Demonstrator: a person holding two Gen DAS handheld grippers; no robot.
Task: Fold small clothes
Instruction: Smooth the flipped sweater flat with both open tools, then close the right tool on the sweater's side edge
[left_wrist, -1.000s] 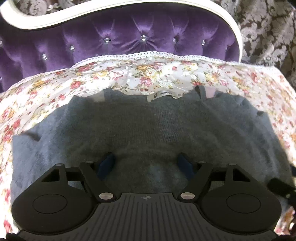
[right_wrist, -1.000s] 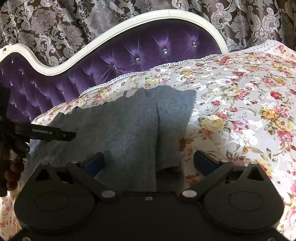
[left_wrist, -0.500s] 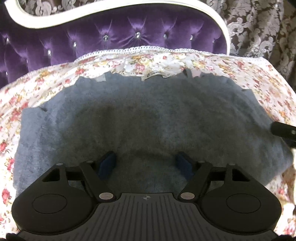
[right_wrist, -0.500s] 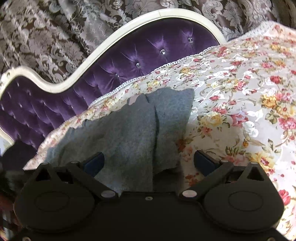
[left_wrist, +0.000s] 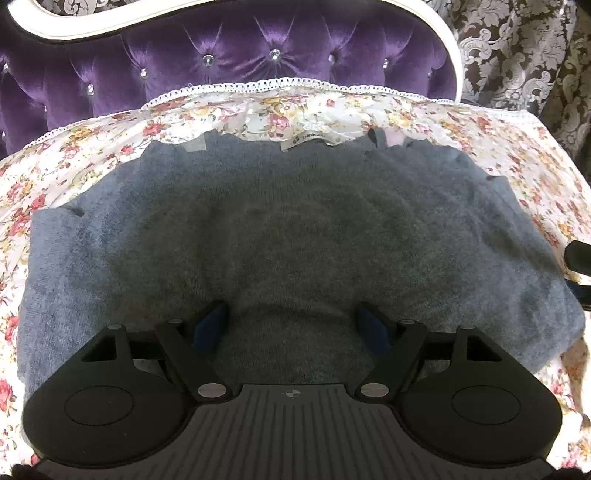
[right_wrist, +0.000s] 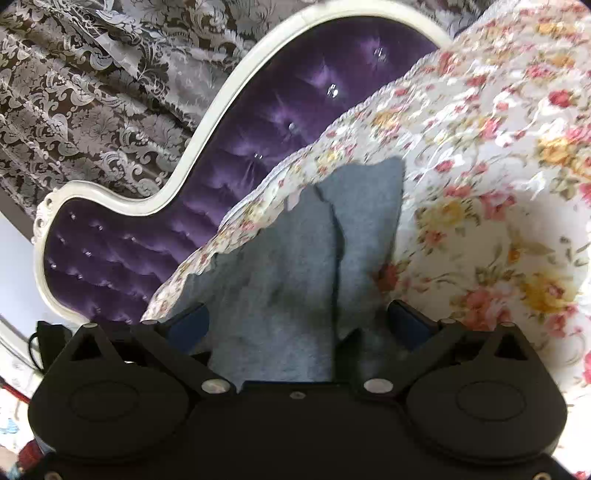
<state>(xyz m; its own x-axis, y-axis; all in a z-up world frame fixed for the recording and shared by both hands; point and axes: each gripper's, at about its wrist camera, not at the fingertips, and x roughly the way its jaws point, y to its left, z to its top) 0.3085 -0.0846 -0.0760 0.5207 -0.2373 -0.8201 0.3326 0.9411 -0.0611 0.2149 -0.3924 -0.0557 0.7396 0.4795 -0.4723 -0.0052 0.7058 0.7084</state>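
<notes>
A small grey knit sweater (left_wrist: 295, 229) lies spread on the floral bedspread (left_wrist: 110, 147), its white neck label (left_wrist: 306, 139) at the far edge. My left gripper (left_wrist: 291, 325) is open, low over the sweater's near middle, its blue pads on either side of a raised hump of knit. My right gripper (right_wrist: 295, 317) is open over the sweater's right end (right_wrist: 295, 266), where a folded flap (right_wrist: 369, 221) lies beside a dark crease. The right view is tilted and blurred.
A purple tufted headboard (left_wrist: 240, 70) with a white frame (right_wrist: 221, 103) runs along the far edge of the bed. Patterned brown curtains (right_wrist: 92, 92) hang behind it. A black part of the other gripper (left_wrist: 580, 254) shows at the right edge.
The left gripper has shifted a little over the sweater and stayed open. The right gripper has rolled and swung, so its view tilts toward the headboard; its jaws stayed open.
</notes>
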